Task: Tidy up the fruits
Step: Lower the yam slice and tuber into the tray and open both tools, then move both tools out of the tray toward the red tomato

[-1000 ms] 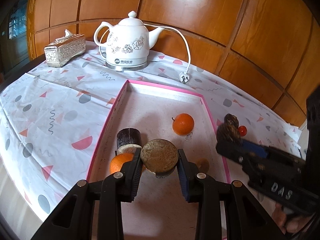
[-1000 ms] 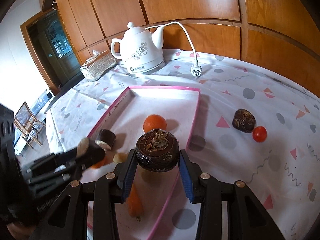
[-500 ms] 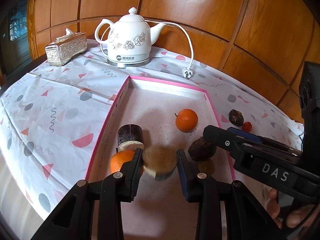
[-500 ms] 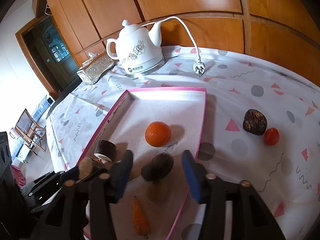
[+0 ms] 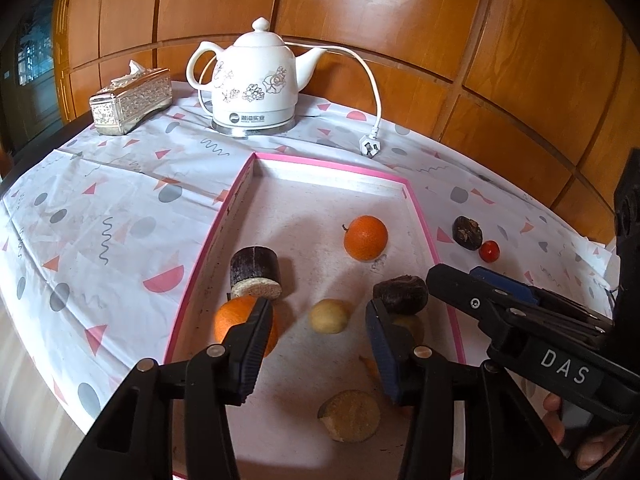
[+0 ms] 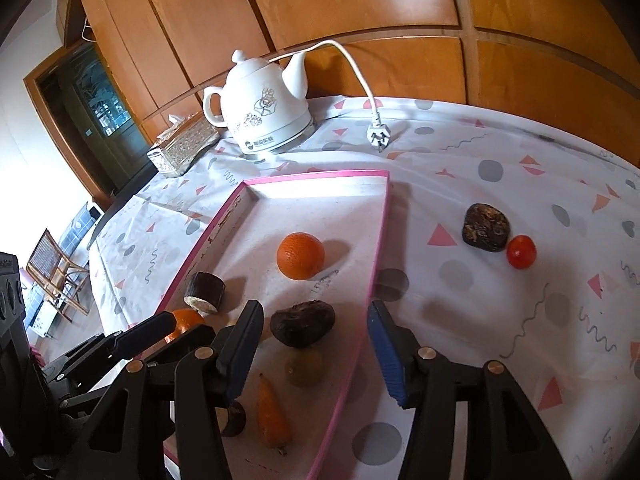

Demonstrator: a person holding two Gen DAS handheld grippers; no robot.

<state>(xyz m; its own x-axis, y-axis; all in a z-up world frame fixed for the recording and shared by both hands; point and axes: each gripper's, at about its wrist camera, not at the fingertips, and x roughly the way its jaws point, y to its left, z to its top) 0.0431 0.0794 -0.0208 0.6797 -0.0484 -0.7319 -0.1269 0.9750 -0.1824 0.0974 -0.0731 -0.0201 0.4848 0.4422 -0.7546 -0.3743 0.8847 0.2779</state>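
Tray [image 6: 380, 240] holds dark fruit [image 6: 303, 323] between right claw [image 6: 314, 354].

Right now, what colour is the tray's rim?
Pink, on the tray; clearest in the right wrist view.

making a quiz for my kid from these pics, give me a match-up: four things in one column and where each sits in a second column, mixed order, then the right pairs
Things
1. small red tomato
2. carrot
3. white kettle
4. power plug

Places
A. inside the pink-rimmed tray, near its front end
B. on the tablecloth right of the tray, next to a dark wrinkled fruit
C. at the back of the table, beside the silver tissue box
D. loose on the cloth at the end of the white cord, behind the tray

Pairs: 1-B, 2-A, 3-C, 4-D
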